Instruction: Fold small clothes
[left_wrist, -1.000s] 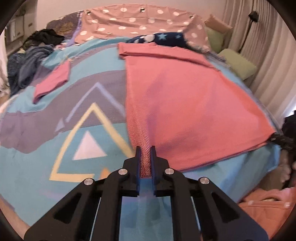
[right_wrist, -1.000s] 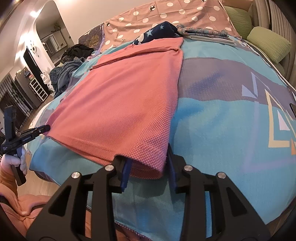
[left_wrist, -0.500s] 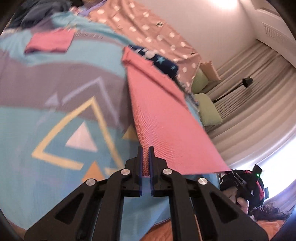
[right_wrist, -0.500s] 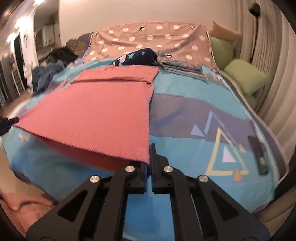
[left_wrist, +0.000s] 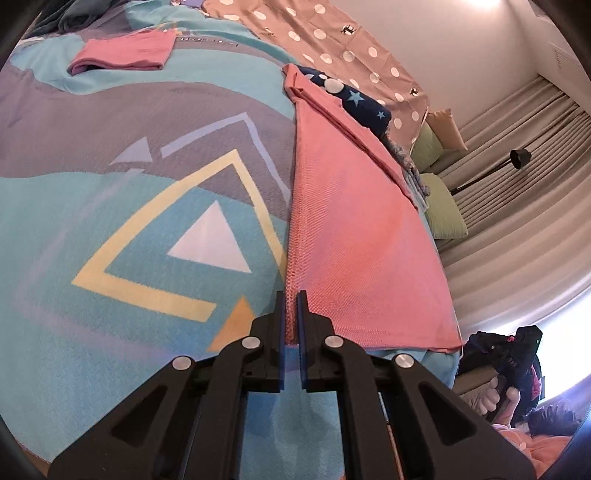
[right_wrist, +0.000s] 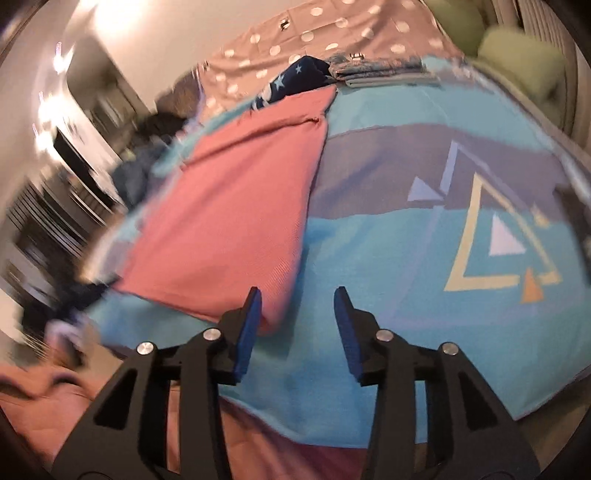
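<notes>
Pink garment (left_wrist: 354, 229) corner pinched by left gripper (left_wrist: 291, 317) above patterned bedspread (left_wrist: 110, 192); right gripper (right_wrist: 297, 310) spread wide, nothing held, beside garment's near corner.

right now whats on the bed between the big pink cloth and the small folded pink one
Only bare bedspread, its grey and teal bands. In the left wrist view nothing lies between the big pink cloth and the small folded pink cloth.

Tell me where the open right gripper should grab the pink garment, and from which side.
Probably the near corner of the pink garment, just inside the open right gripper. Come from the bed's near edge, one finger under the hem: that corner rests on the blanket, while the left gripper pinches the other.
</notes>
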